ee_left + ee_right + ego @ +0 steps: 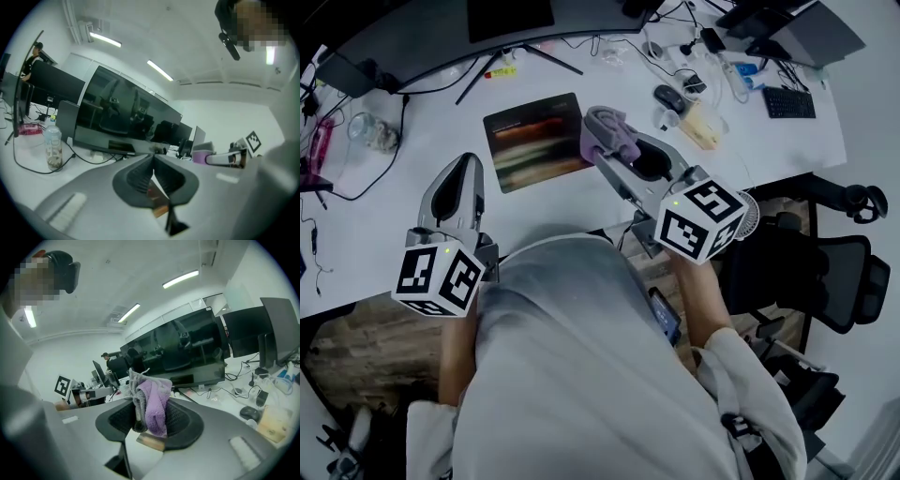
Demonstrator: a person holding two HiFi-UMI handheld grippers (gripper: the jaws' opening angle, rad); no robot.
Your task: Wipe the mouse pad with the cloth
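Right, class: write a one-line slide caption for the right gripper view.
Right tongs shut on a bunched purple cloth, with a white desk and a dark monitor beyond.

Cool, even light falls from long ceiling strip lights (180, 279), leaving the white table (375, 225) bright but greyish in the head view, with only soft shadows and a pale sheen streaked across the mouse pad (534, 141). Both gripper views bow strongly and drop to black at their rounded corners. Their nearest surfaces are blurred, and the dark monitor (126, 117) holds dim reflections.
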